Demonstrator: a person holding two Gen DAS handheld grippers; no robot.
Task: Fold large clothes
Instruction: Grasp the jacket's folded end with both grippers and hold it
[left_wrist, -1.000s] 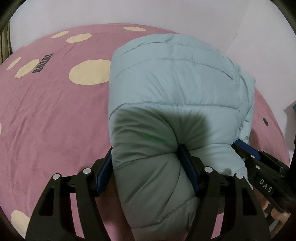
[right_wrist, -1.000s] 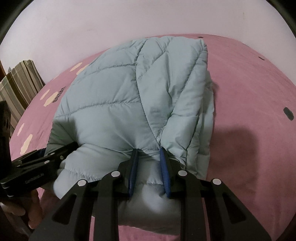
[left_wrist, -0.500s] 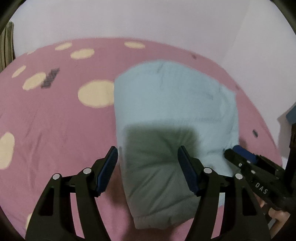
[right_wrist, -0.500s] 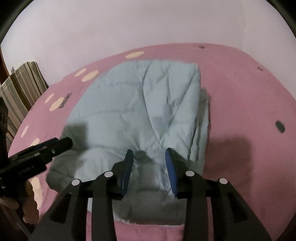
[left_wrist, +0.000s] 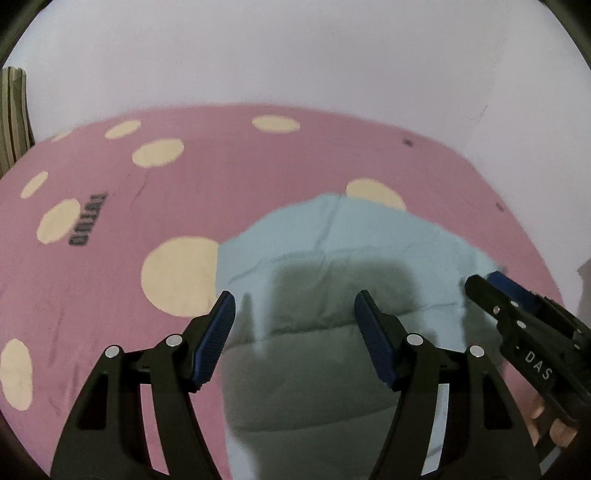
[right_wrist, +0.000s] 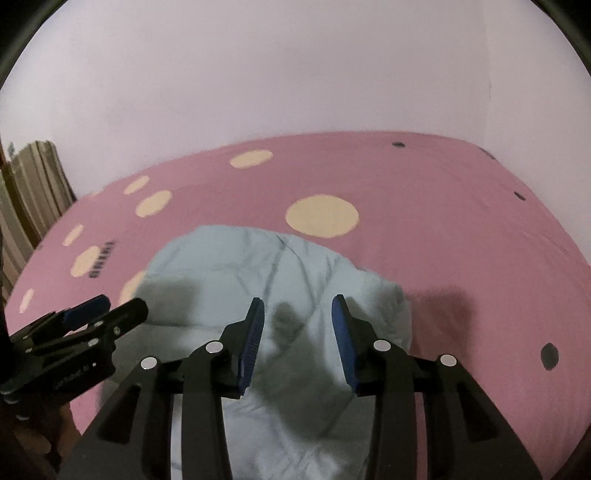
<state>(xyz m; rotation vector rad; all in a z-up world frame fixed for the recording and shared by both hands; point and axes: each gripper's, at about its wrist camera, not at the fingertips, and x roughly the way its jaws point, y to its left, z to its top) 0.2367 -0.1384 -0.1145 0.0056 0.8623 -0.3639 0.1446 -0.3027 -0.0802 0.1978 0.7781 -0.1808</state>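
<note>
A: Start with the left wrist view. Where is the jacket?

B: The pale blue puffer jacket (left_wrist: 332, 295) lies on the pink bed (left_wrist: 258, 166) as a compact bundle, its far edge just touching a cream dot (left_wrist: 373, 194) of the cover. The left tool (left_wrist: 293, 325) hangs above the jacket's near end with its jaws wide and nothing between the pads. The right tool (left_wrist: 487, 284) pokes in beside the jacket's right edge; from here I cannot tell how its jaws stand.

A: And the right wrist view?

B: Same jacket (right_wrist: 280, 295), lying near the front of the bed (right_wrist: 443, 221), folded over on itself, with its quilted seams running across the top layer. The right tool (right_wrist: 297, 332) is above the jacket's near edge. Its jaws have just been opening, they stand moderately apart, and no fabric is caught between them. The left tool (right_wrist: 107, 306) shows at the jacket's left side, clear of the cloth.

A: So how far along is the folding?

B: I'd judge the fold laid down and let go: the jacket rests by itself, in a rough rectangle. It still looks puffy and uneven at its right edge, so a last pressing or tidying may remain. Whether other clothes wait, these views don't show.
</note>
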